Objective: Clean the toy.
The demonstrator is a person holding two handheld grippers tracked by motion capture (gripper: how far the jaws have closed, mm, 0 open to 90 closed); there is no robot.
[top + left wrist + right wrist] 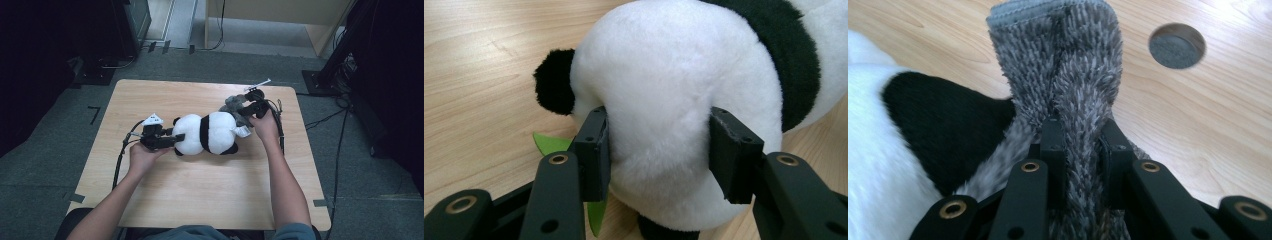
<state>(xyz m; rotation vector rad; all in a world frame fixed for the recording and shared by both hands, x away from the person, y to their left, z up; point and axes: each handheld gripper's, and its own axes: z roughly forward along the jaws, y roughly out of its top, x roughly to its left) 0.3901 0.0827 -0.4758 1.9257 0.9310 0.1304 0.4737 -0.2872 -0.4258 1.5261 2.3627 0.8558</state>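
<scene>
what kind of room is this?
Probably a lab or recording space, not a home: a bare wooden table on grey carpet, black frame legs beside it, loose cables on the floor.

Both forearms reach in from the near edge; the left gripper (172, 139) lies low and level, pointing right, its jaws clamped on the panda toy's (207, 133) white head; the right gripper (245, 107), farther out, pinches the grey fuzzy cloth (1068, 75) between nearly closed jaws
</scene>
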